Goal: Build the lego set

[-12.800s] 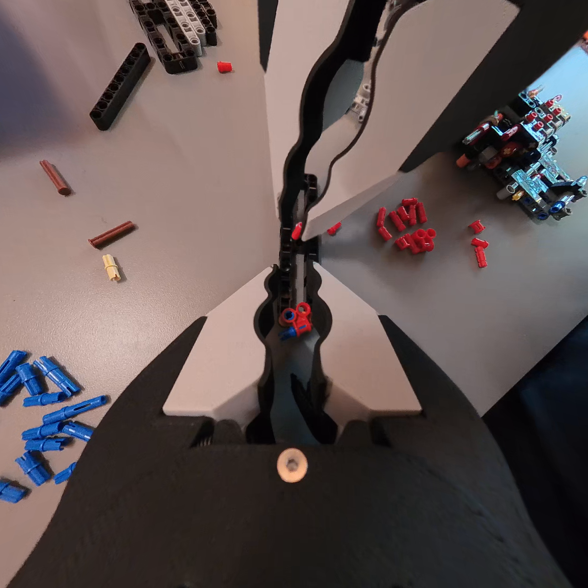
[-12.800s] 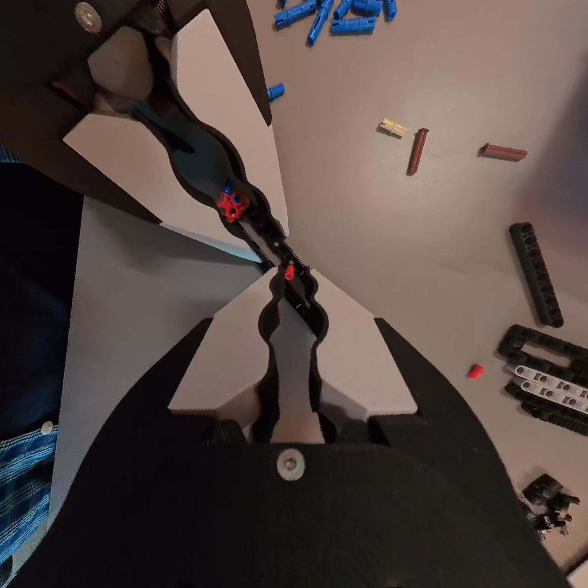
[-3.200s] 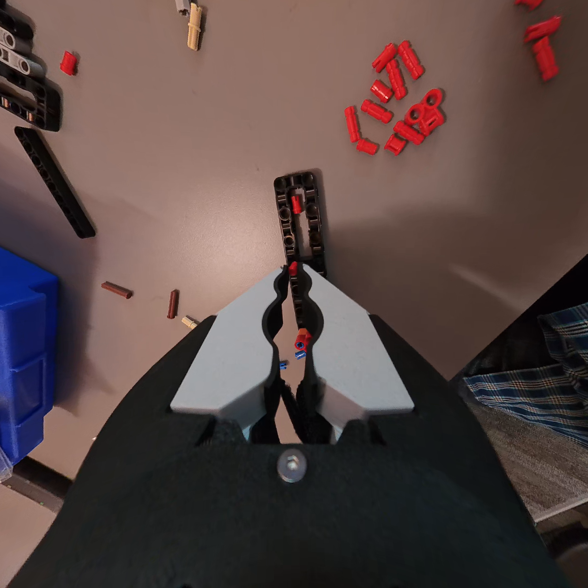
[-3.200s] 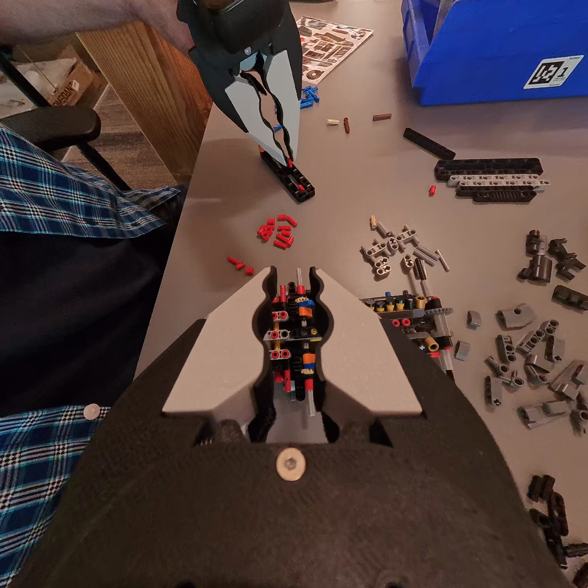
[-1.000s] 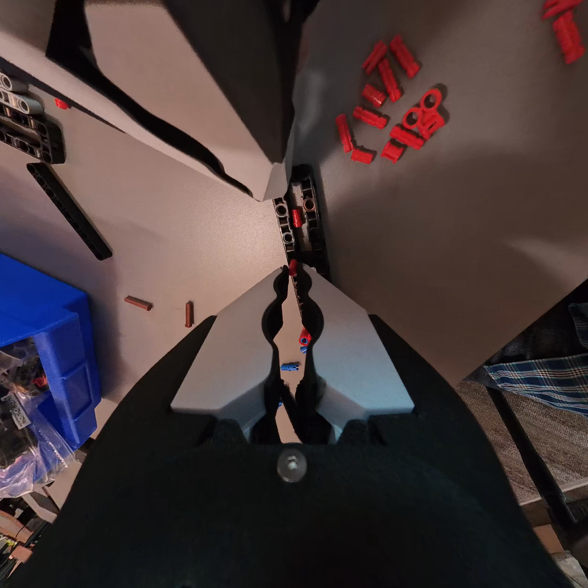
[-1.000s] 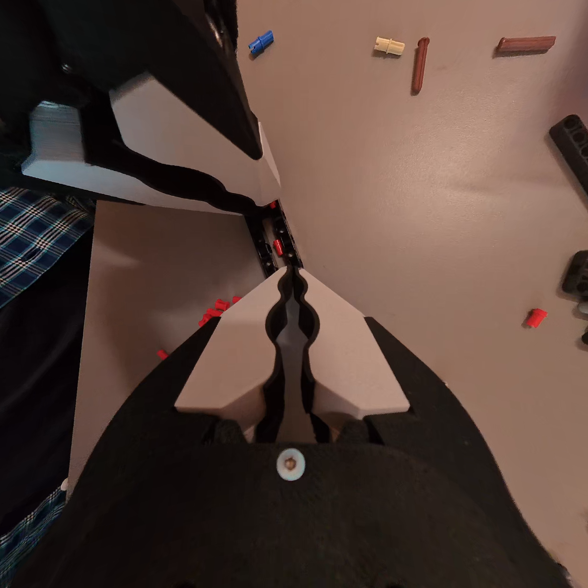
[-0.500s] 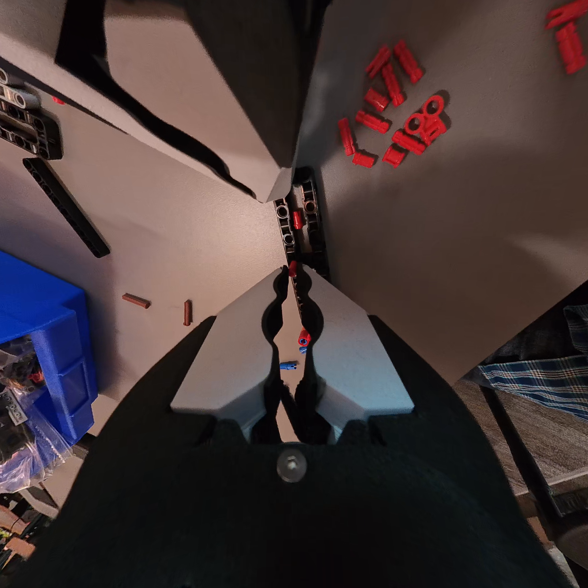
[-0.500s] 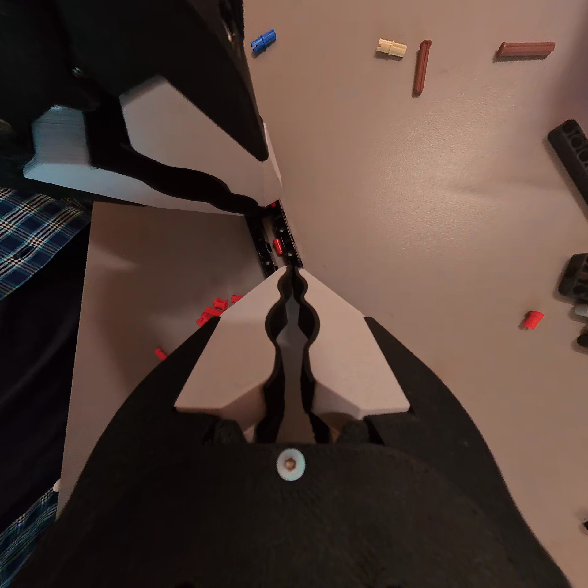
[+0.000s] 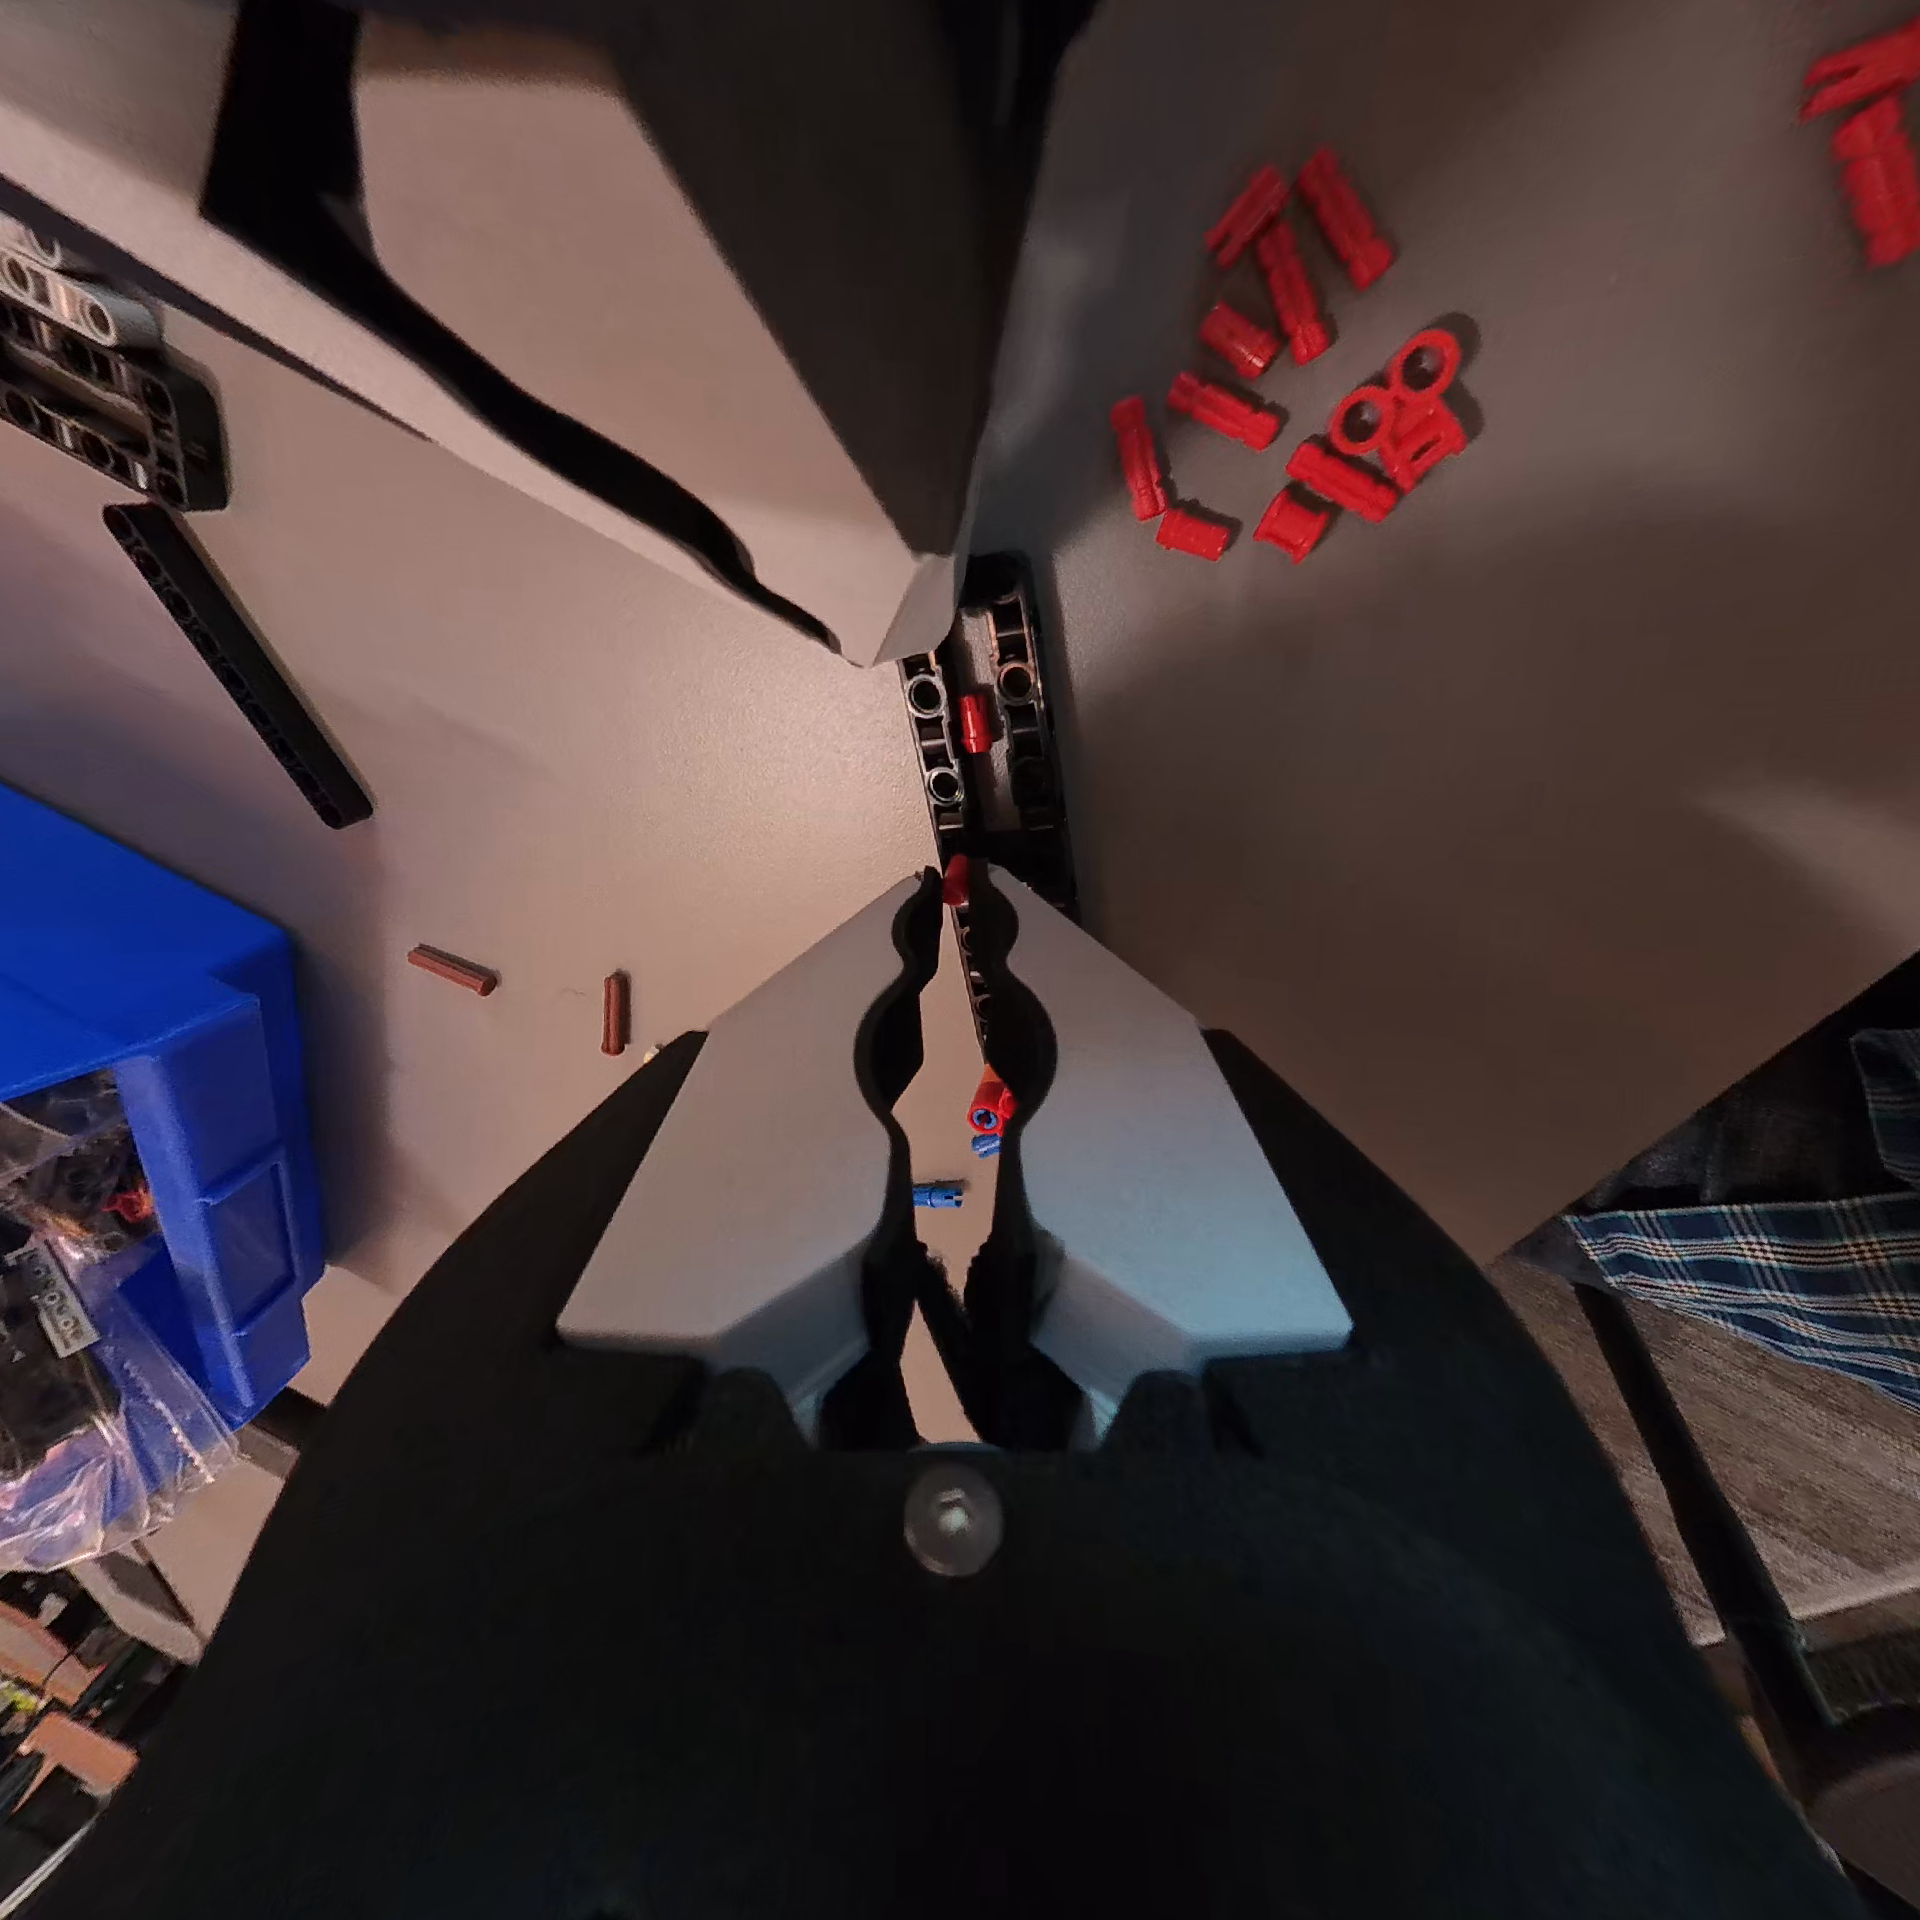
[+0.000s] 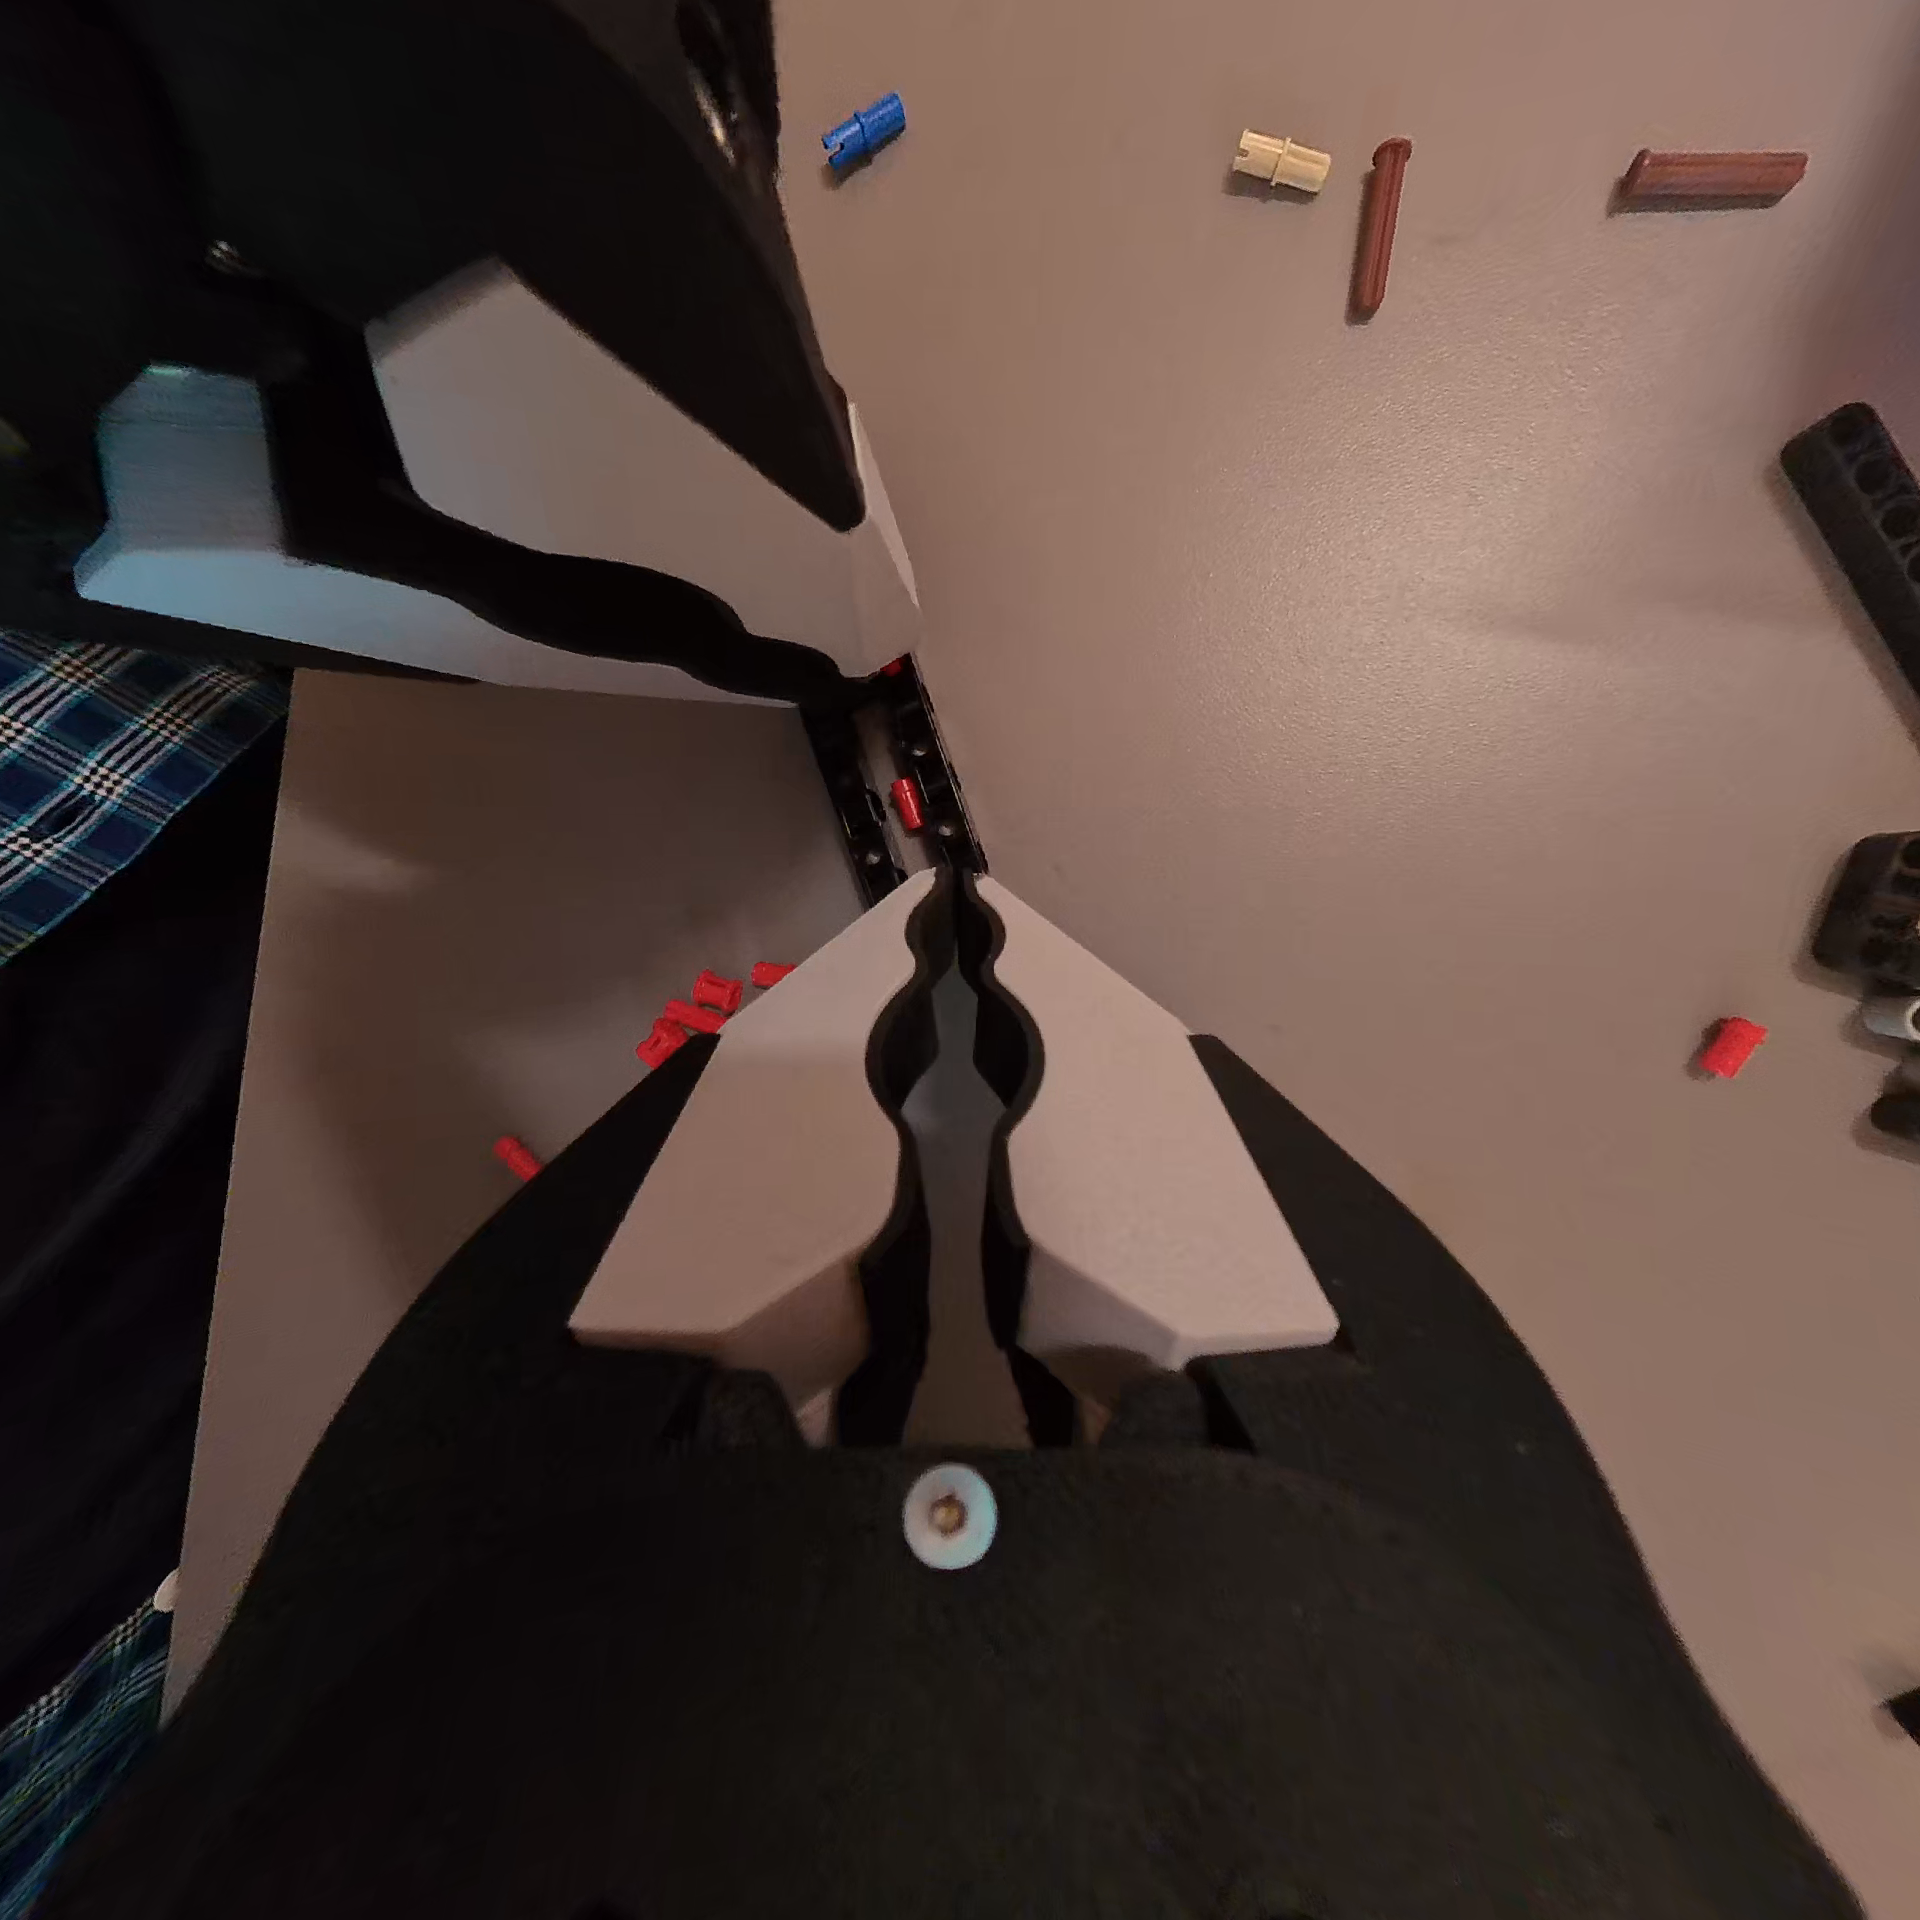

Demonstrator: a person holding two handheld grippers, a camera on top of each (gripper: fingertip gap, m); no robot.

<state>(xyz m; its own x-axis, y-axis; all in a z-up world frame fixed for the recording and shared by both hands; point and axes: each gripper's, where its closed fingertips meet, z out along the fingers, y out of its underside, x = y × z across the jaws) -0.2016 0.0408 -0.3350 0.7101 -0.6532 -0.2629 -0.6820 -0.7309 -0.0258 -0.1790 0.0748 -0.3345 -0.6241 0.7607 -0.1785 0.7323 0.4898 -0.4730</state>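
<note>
Left tool (image 9: 961, 883) clamped on one end of the black frame piece (image 9: 1013, 727); a red pin (image 9: 954, 878) sits right at its tips. The frame lies on the table (image 9: 1455, 831), near the edge where the plaid-sleeved person (image 9: 1745, 1278) sits. A second red pin (image 9: 974, 722) sits in the frame's open middle slot. A red and blue connector (image 9: 989, 1110) on the frame shows between the left tool's fingers.

Right tool (image 10: 951, 883) has its tips at the frame's other end (image 10: 904, 790), fingers nearly together; can't tell if it actually grips the frame.

Loose red pins (image 9: 1278, 364) lie just beside the frame toward the person's edge. Brown axles (image 10: 1382, 223), a tan pin (image 10: 1280, 161) and a blue pin (image 10: 862, 125) lie farther in. Long black beam (image 9: 234, 665) near the blue bin (image 9: 156, 1091).
</note>
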